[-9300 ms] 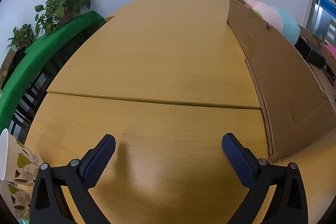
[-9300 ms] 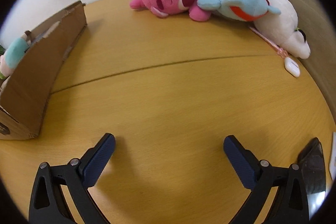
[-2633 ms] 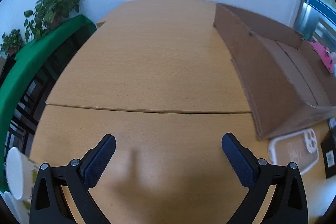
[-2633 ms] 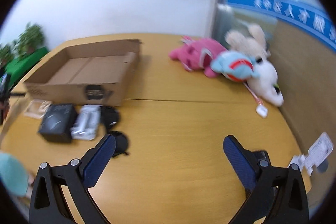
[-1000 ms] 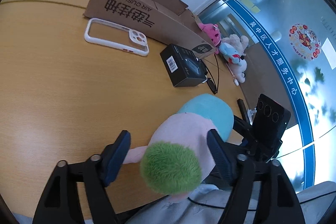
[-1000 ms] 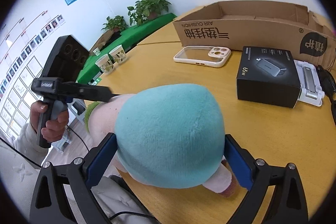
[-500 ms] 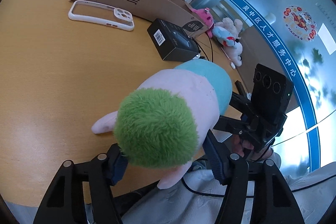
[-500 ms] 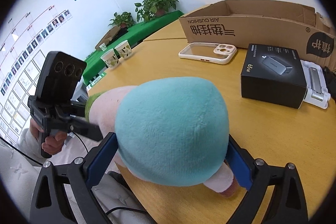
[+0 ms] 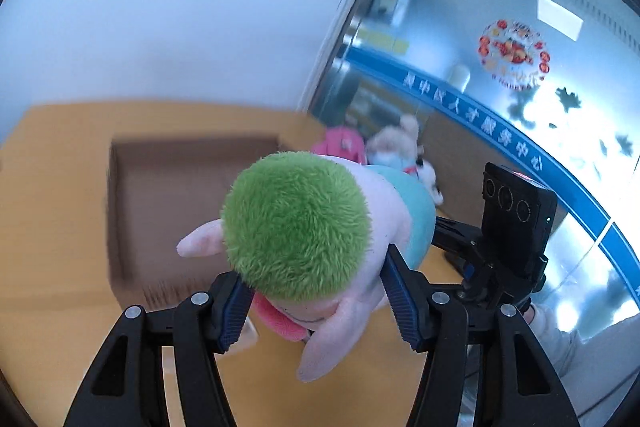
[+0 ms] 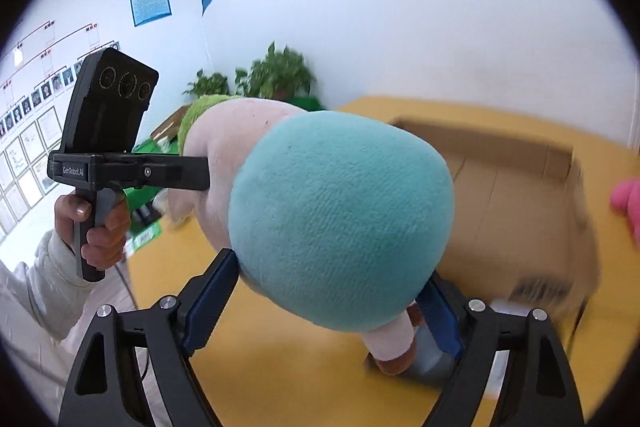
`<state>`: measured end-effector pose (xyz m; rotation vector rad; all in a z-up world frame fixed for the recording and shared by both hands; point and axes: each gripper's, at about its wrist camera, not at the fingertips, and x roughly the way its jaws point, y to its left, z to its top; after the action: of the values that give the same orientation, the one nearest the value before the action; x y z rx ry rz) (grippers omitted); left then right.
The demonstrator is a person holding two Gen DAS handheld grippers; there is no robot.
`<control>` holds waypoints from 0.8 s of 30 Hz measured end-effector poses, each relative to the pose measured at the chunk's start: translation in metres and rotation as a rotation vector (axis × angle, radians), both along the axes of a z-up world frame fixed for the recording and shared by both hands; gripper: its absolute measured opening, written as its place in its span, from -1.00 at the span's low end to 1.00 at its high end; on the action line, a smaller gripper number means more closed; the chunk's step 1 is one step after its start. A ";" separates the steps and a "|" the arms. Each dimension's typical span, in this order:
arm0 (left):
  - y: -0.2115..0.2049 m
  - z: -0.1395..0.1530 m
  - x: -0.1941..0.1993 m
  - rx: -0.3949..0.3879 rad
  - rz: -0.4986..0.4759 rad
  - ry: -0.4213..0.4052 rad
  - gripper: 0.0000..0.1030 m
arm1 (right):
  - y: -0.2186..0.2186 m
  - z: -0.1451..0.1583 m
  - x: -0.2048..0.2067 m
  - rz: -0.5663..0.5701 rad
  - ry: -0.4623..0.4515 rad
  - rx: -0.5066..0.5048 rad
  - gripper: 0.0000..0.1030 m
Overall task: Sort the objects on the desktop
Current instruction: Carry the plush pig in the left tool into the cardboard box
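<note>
both tongs, left (image 9: pixel 316 301) and right (image 10: pixel 326 303), closing on the plush toy (image 9: pixel 320 227); next, lower it into the cardboard box (image 9: pixel 168 203) at 10 o'clock.

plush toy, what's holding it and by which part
Both tongs hold the plush toy: the left tongs squeeze its green-haired head end, the right tongs its teal rear end. Both have just been closing on it.

The green-haired pink-and-teal plush doll (image 9: pixel 304 227) hangs above the yellow wooden table (image 9: pixel 52 327), the open brown cardboard box (image 9: pixel 160 195) at its ten o'clock (pink plush toy (image 9: pixel 340 145) at twelve).
</note>
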<state>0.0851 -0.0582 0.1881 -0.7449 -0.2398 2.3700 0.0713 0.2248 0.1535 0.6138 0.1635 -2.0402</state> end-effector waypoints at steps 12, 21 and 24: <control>-0.070 0.040 -0.193 0.056 0.083 0.000 0.14 | -0.100 0.049 -0.198 0.008 -0.004 0.004 0.67; -0.079 -0.055 -0.310 0.038 0.133 -0.199 0.14 | -0.149 -0.045 -0.310 -0.061 -0.162 0.102 0.67; -0.081 -0.084 -0.337 0.017 0.155 -0.257 0.14 | -0.161 -0.073 -0.338 -0.073 -0.206 0.117 0.67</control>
<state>-0.2519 -0.1397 0.1042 -1.0568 -0.4398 2.4088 -0.2668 0.0641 0.0802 0.9097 0.1405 -2.0328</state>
